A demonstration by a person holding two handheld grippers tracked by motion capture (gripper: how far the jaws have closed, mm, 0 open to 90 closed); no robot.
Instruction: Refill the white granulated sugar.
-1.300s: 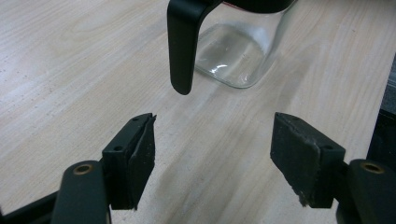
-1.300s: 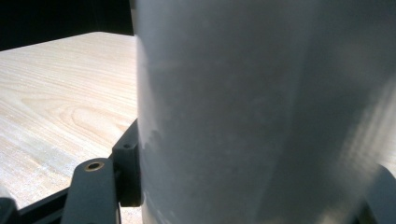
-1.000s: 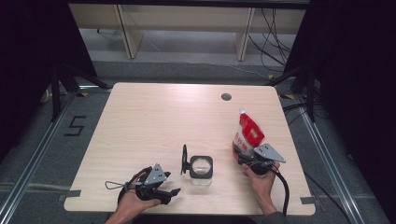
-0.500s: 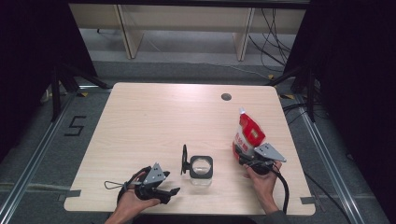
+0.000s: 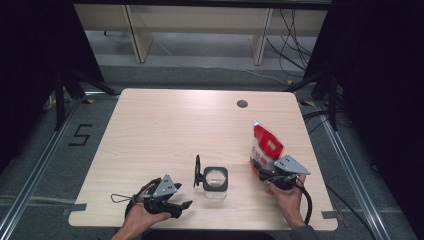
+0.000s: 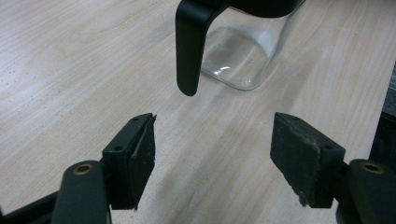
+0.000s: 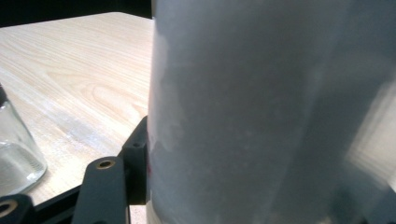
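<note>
In the right gripper view the red pouch [image 7: 271, 112] is a grey blur so close to the lens that it hides the far jaw, and the glass jar [image 7: 16, 149] is cut off at 8 o'clock. The right tool [image 5: 278, 176], its jaws just closing, pinches the pouch's base at the table's [image 5: 165, 130] 4 o'clock. The left tool [image 5: 172, 206] lies sideways in its hand at 7 o'clock, jaws spread and empty, aimed at the jar beside its flipped-open black lid [image 5: 197, 170].

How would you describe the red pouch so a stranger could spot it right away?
Start at the wooden table and go to its right edge, in front of the person's right hand. The pouch stands there in the right claw. It is red and white; the neighbouring jar is clear glass.
</note>
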